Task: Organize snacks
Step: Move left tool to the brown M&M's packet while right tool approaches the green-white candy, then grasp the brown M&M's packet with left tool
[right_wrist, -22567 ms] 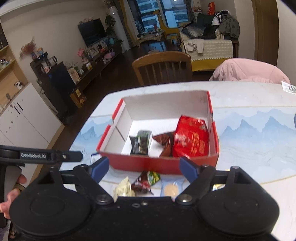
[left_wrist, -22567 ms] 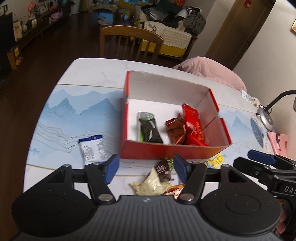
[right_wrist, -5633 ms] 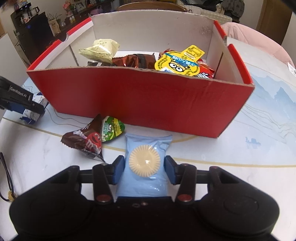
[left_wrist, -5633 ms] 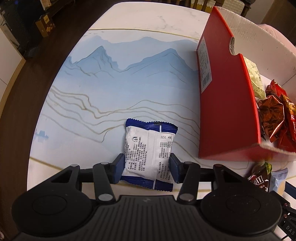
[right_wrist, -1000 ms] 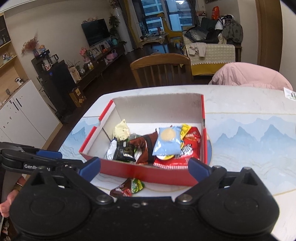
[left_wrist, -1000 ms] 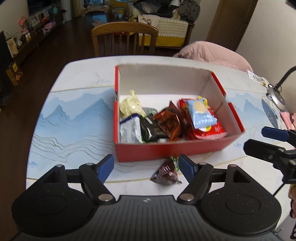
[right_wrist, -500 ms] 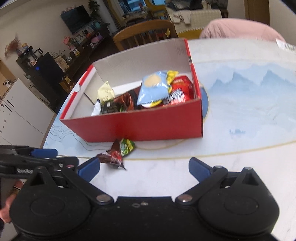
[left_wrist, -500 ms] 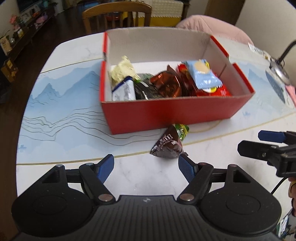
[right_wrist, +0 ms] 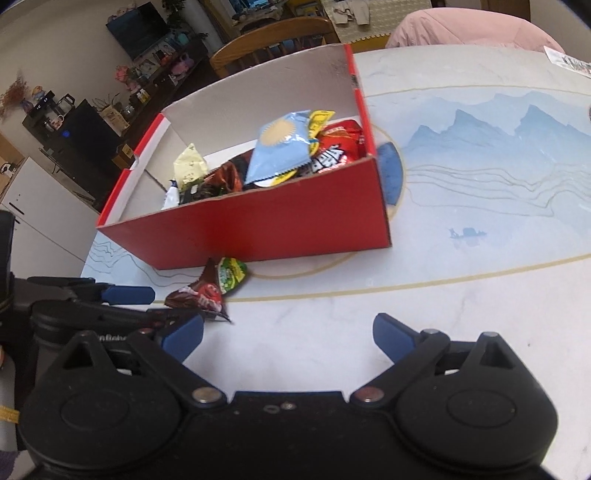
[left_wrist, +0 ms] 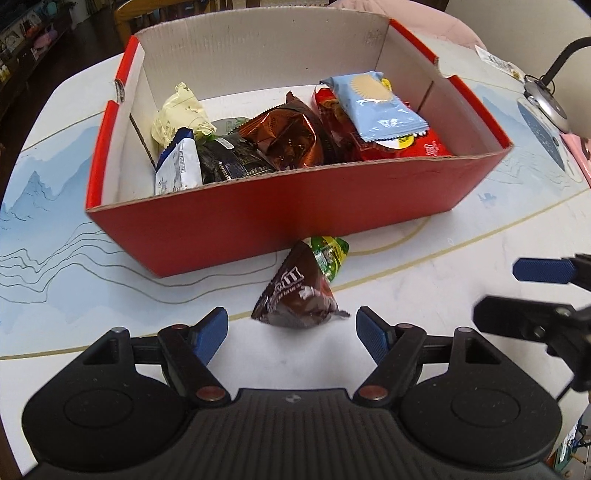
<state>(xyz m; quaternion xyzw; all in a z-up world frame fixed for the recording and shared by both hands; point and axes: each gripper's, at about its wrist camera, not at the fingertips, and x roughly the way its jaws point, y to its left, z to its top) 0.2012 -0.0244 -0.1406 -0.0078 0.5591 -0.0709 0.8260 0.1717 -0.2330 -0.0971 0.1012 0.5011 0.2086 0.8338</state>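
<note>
A red cardboard box [left_wrist: 280, 218] [right_wrist: 258, 229] on the table holds several snack packets, with a light blue biscuit packet [left_wrist: 373, 107] [right_wrist: 280, 147] on top. In front of the box lie a brown chocolate packet [left_wrist: 299, 295] [right_wrist: 197, 293] and a small green packet [left_wrist: 328, 253] [right_wrist: 231, 275] touching it. My left gripper [left_wrist: 291, 332] is open just short of the brown packet, its blue pads either side of the packet's near end and clear of it. My right gripper [right_wrist: 288, 338] is open over bare table to the right of that packet, holding nothing.
The table [left_wrist: 461, 280] has a blue mountain-print mat [right_wrist: 498, 166]. A desk lamp [left_wrist: 546, 99] stands at the right edge. A wooden chair [right_wrist: 273, 37] and a pink cushion [right_wrist: 476, 22] are behind the table. The right gripper's fingers [left_wrist: 543, 269] show at right in the left wrist view.
Both grippers have come down and closer to the table. The box and the brown packet now loom larger, and the packet lies just ahead of the left gripper's pads.
</note>
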